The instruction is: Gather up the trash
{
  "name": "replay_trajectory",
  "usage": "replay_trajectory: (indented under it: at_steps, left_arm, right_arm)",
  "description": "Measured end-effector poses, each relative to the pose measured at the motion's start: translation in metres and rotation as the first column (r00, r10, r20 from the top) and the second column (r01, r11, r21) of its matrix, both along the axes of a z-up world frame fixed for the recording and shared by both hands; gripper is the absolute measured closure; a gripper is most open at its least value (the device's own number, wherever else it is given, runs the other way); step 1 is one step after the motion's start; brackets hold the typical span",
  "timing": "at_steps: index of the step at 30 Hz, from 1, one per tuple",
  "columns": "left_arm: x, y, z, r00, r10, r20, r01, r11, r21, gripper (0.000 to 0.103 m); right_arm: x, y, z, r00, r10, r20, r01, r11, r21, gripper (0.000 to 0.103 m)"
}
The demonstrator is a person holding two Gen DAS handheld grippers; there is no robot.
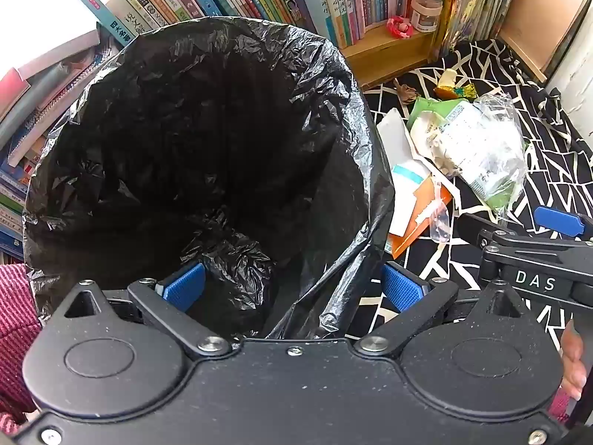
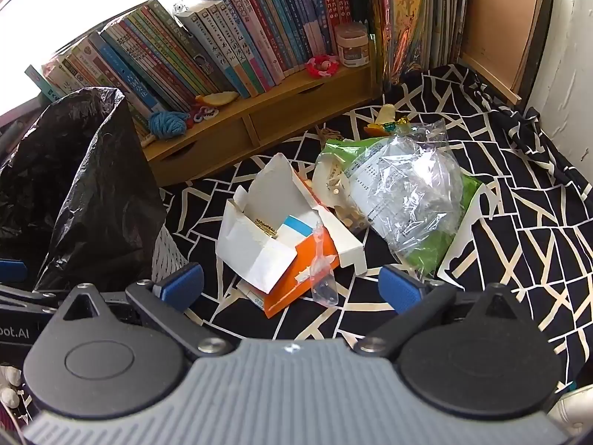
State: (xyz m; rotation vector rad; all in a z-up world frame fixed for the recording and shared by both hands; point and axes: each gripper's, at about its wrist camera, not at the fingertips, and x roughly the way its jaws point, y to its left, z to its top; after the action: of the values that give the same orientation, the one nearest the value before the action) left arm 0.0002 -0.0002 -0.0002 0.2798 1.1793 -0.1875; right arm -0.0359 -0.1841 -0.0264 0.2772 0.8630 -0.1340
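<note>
A bin lined with a black trash bag (image 1: 192,141) fills the left wrist view, its mouth wide. My left gripper (image 1: 292,291) is open and straddles the bag's near rim, one finger inside and one outside. Trash lies in a heap on the black-and-white patterned cloth (image 2: 519,244): a torn white and orange box (image 2: 274,237), a clear crumpled plastic bag (image 2: 411,193) over a green packet (image 2: 441,248), and a small wrapper (image 2: 385,120) further back. My right gripper (image 2: 291,291) is open, empty, just in front of the torn box. The black bag (image 2: 74,193) stands to its left.
A wooden shelf (image 2: 259,126) packed with books runs along the back, with a small white jar (image 2: 352,48), a blue yarn ball (image 2: 166,124) and trinkets on its ledge. A white wall (image 2: 563,74) closes the right side. A striped sleeve (image 1: 15,319) shows at the left.
</note>
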Motion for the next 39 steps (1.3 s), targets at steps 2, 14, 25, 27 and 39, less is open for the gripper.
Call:
replay_trajectory:
  at_steps: [2, 14, 25, 27, 39]
  left_arm:
    - [0.001, 0.0, -0.001, 1.0, -0.002, -0.001, 0.002, 1.0, 0.003, 0.002]
    - [-0.012, -0.01, 0.003, 0.999, 0.012, 0.031, -0.012, 1.0, 0.011, 0.002]
    - [0.0, 0.002, -0.002, 1.0, 0.005, 0.008, -0.005, 1.0, 0.008, 0.002]
    - [0.0, 0.003, -0.002, 1.0, 0.005, 0.009, -0.005, 1.0, 0.008, 0.002]
    - [0.003, 0.006, -0.002, 1.0, 0.004, 0.014, -0.004, 1.0, 0.011, 0.002]
  right_arm:
    - [0.0, 0.0, 0.0, 1.0, 0.0, -0.002, 0.0, 1.0, -0.004, 0.0]
    - [0.001, 0.001, -0.002, 1.0, -0.001, -0.007, 0.001, 1.0, -0.006, 0.0]
    - [0.003, 0.002, -0.002, 1.0, -0.001, -0.009, 0.001, 1.0, -0.008, 0.0]
    - [0.003, 0.002, -0.002, 1.0, -0.001, -0.009, 0.001, 1.0, -0.008, 0.0]
    - [0.004, 0.002, -0.003, 1.0, -0.002, -0.012, 0.001, 1.0, -0.009, 0.0]
